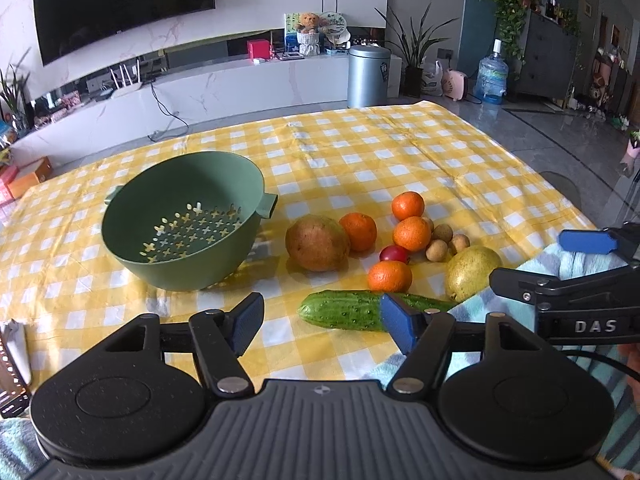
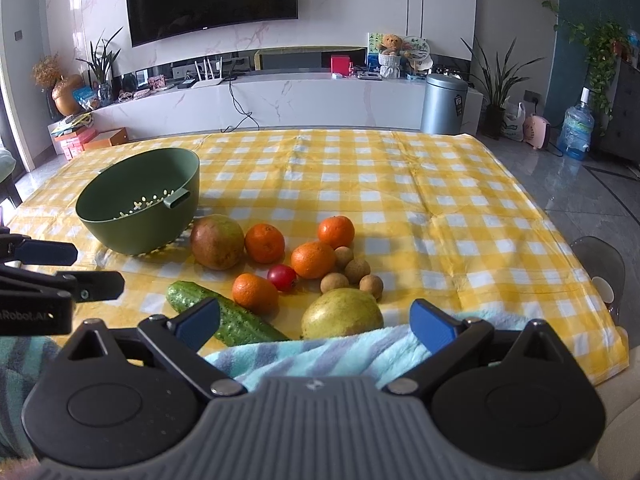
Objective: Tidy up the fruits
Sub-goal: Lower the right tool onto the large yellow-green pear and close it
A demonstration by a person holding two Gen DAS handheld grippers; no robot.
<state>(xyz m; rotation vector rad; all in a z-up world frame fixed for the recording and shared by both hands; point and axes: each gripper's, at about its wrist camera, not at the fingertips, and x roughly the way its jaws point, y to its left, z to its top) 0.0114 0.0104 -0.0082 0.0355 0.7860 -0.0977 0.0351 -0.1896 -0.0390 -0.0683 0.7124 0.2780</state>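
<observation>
A green colander [image 1: 184, 224] [image 2: 140, 204] stands empty on the yellow checked tablecloth [image 1: 360, 152]. To its right lie a brownish pear [image 1: 316, 243] [image 2: 217, 242], several oranges [image 1: 412, 233] [image 2: 313, 259], a small red fruit [image 1: 394, 254] [image 2: 282, 277], several longans [image 1: 442, 240] [image 2: 346, 270], a yellow-green pear [image 1: 472, 272] [image 2: 342, 314] and a cucumber [image 1: 352, 310] [image 2: 224, 316]. My left gripper [image 1: 324, 322] hangs open near the front edge, just short of the cucumber, gripping nothing. My right gripper [image 2: 316, 322] is open over a striped towel [image 2: 320, 356], just short of the yellow-green pear.
A striped blue towel [image 1: 568, 264] covers the near right corner. Beyond the table's far edge stand a white TV cabinet [image 2: 280, 100], a metal bin [image 1: 368, 76], plants and a water bottle [image 2: 576, 132]. The right gripper's fingers [image 1: 588, 242] show at the right of the left wrist view.
</observation>
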